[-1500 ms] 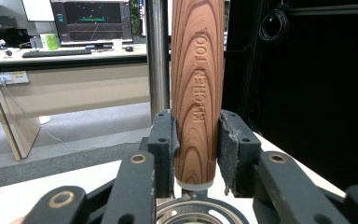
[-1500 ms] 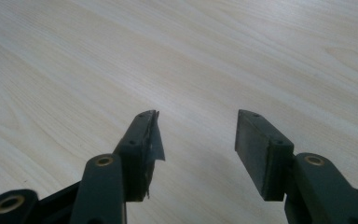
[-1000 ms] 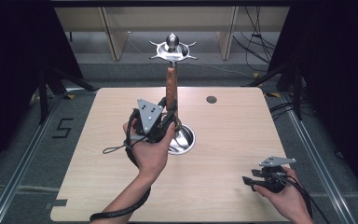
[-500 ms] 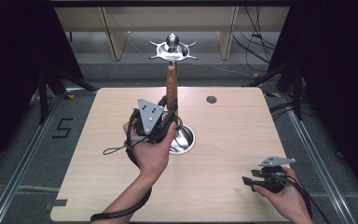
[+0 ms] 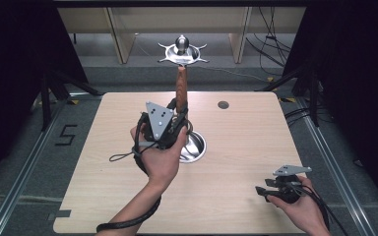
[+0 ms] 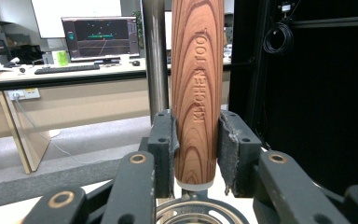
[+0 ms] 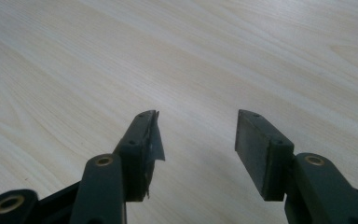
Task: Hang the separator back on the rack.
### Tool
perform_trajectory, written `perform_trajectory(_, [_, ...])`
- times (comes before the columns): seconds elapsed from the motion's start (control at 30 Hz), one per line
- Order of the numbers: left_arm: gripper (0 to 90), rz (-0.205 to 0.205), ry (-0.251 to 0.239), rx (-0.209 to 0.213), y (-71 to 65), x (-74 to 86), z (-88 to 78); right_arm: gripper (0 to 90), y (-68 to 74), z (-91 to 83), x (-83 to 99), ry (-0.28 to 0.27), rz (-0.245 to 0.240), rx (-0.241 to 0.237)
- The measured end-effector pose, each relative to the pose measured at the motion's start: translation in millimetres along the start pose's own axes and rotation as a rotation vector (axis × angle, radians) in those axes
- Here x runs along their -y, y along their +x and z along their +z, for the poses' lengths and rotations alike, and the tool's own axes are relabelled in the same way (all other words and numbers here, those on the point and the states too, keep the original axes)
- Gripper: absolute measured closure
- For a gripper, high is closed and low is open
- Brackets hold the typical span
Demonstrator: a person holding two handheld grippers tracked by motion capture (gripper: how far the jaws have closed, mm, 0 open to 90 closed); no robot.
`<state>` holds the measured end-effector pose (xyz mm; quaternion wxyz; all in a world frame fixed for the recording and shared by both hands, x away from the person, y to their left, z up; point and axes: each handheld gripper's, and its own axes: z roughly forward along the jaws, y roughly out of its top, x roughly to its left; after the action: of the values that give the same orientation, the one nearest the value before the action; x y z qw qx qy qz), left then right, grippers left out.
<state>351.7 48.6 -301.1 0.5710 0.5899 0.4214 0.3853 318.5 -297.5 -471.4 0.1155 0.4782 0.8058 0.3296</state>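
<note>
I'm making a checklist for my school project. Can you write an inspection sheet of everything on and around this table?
Surface: pale wooden table, with a small dark round cap near the far edge.
Job's things: wood-grain handle marked KITCHEN TOOL, standing upright; shiny metal base under it, metal rack top above.
Clutter: nothing seen.
Grippers: left tool shut on the handle's lower end, pads on both sides; right tool open, nothing between its jaws, resting low at the near right corner.
Cables: a cord trails from the left tool; wires lie on the floor behind.
Surroundings: dark curtains, wooden shelving, a floor mark "5".
</note>
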Motion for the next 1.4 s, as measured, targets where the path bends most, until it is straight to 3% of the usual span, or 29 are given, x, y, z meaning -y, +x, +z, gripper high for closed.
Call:
perform_trajectory(0.8, [67.6, 0.01, 0.008, -0.017, -2.9, -0.2, 8.1, 49.4, -0.9, 0.3, -0.2, -0.002, -0.022, 0.004])
perform_trajectory(0.9, [67.6, 0.014, 0.013, -0.018, -2.8, -0.1, 9.0, 49.4, 0.0, 0.1, 0.1, 0.004, -0.005, 0.003])
perform_trajectory(0.97, [67.5, 0.015, 0.014, -0.021, -2.7, 0.1, 9.5, 49.4, -1.1, -1.4, -0.8, 0.025, -0.024, 0.001])
perform_trajectory(1.07, [67.6, 0.034, 0.007, -0.024, -1.6, 0.1, 10.9, 49.4, -0.9, -1.3, -0.9, 0.025, -0.023, 0.0])
perform_trajectory(1.13, [67.5, 0.017, 0.015, -0.027, -2.6, 0.7, 11.1, 49.5, -0.8, -1.3, -0.8, 0.028, -0.021, 0.001])
perform_trajectory(1.2, [67.5, 0.041, 0.015, -0.028, -1.2, 0.0, 11.7, 49.5, -0.8, -1.3, -0.9, 0.028, -0.021, 0.001])
perform_trajectory(1.27, [67.5, 0.041, 0.013, -0.032, -1.4, -0.2, 12.8, 49.5, -1.6, 0.9, 0.2, 0.005, -0.04, 0.007])
perform_trajectory(1.4, [67.5, 0.046, 0.017, -0.04, -2.0, -0.5, 14.4, 49.5, -1.4, 0.6, -0.3, 0.016, -0.047, 0.001])
